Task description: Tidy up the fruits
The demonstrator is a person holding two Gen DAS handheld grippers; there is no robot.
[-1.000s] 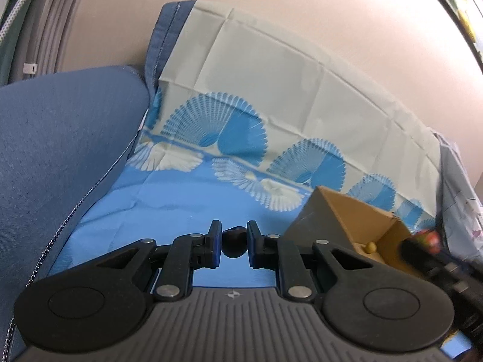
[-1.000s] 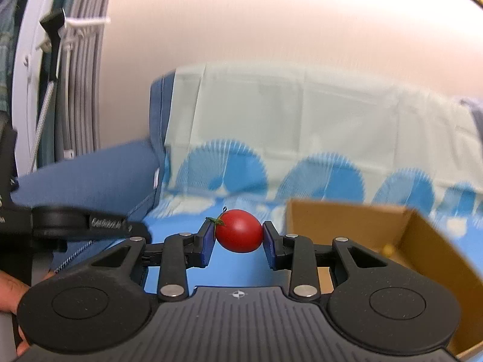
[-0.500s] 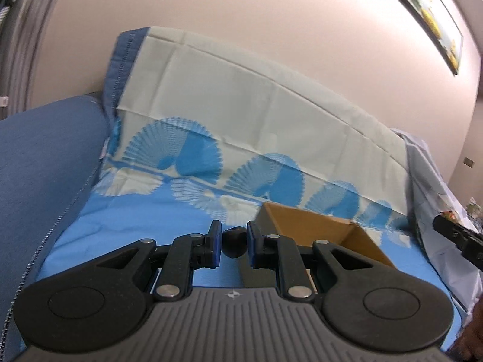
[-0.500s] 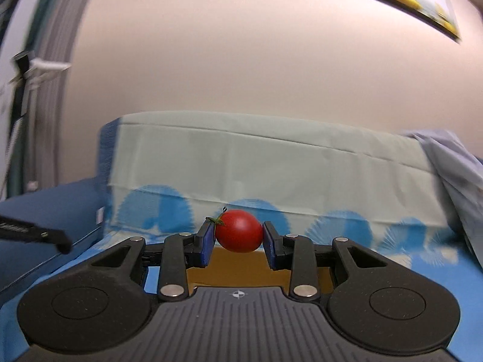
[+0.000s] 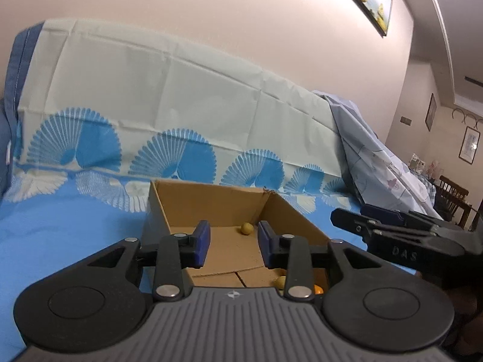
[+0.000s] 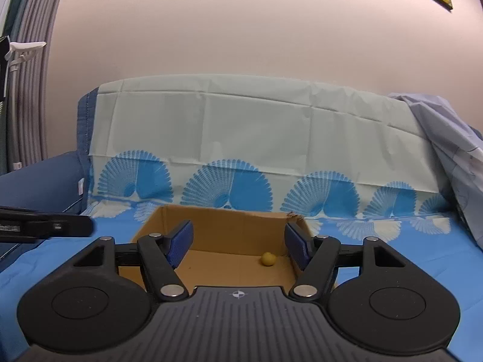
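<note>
Both the left gripper (image 5: 232, 242) and right gripper (image 6: 238, 244) have just opened, empty, over the cardboard box (image 5: 211, 202). The small yellow fruit (image 6: 268, 259) looks light, round and prone to rolling; pinch it gently across its middle.

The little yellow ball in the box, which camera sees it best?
The right wrist view: the little yellow ball sits unblocked on the cardboard box floor. The left wrist view shows it too, smaller, in the far corner.
</note>
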